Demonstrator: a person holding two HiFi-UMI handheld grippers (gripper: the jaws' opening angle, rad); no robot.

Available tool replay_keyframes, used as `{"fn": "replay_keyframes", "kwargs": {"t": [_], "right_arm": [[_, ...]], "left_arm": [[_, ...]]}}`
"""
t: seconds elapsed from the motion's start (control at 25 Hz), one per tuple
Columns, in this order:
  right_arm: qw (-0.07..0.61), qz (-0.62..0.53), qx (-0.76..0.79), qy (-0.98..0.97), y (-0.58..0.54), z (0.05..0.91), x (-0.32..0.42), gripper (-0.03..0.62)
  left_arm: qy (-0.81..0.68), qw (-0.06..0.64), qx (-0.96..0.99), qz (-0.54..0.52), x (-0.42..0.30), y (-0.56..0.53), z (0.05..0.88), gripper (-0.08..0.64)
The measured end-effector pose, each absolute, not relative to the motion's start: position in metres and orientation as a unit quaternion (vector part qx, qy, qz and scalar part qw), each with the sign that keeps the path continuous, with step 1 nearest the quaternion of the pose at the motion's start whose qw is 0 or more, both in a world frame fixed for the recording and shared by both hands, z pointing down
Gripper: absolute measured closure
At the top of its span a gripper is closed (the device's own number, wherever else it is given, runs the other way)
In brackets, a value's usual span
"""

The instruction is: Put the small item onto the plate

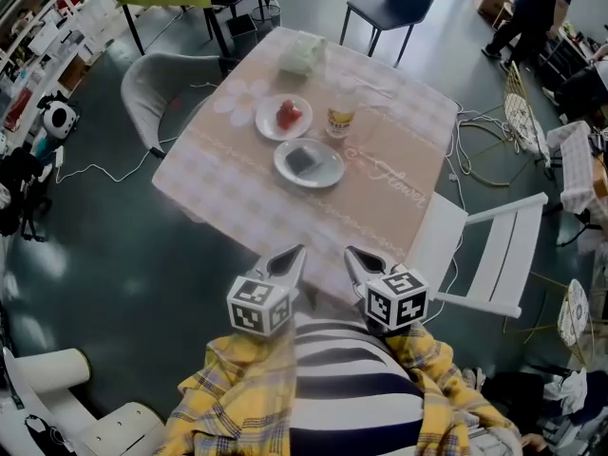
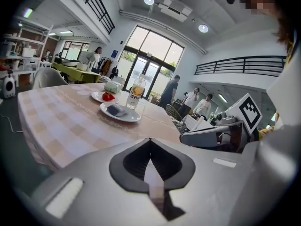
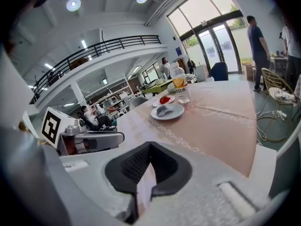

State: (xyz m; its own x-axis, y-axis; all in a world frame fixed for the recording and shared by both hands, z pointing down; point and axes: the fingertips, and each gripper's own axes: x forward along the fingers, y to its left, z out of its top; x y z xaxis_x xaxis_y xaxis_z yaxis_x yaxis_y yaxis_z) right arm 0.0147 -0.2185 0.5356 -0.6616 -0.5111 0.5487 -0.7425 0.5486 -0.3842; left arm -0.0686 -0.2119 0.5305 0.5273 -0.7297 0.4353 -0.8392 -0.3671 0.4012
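A cloth-covered table (image 1: 399, 198) carries two white plates. The nearer plate (image 1: 328, 171) holds a flat dark grey item (image 1: 303, 160); the farther plate (image 1: 269, 122) holds a small red item (image 1: 289, 114). A bottle with a yellow label (image 1: 340, 117) stands beside them. My left gripper (image 1: 293, 253) and right gripper (image 1: 353, 253) hover side by side off the table's near edge, close to my striped shirt, both shut and empty. The left gripper view shows the shut left gripper (image 2: 150, 141), with the nearer plate (image 2: 129, 117) far ahead. In the right gripper view, the right gripper (image 3: 149, 146) is also shut.
A white folding chair (image 1: 494, 245) stands at the table's right side, a grey chair (image 1: 157, 84) at its far left and a dark chair (image 1: 399, 3) behind it. A pale green bundle (image 1: 302, 53) lies at the far edge. Cables trail on the floor. A person (image 1: 532, 8) stands at the far right.
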Motion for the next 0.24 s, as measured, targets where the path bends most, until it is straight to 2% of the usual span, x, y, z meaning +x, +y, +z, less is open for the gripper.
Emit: {"fn": "replay_keyframes", "kwargs": {"t": [0.24], "right_arm": [[0.189,0.307,0.363,-0.859,-0.2203,0.5355,0.0166,0.592]], "left_arm": [[-0.474,0.298,0.823,0.097,-0.0649,-0.2139,0.5305,0.558]]}}
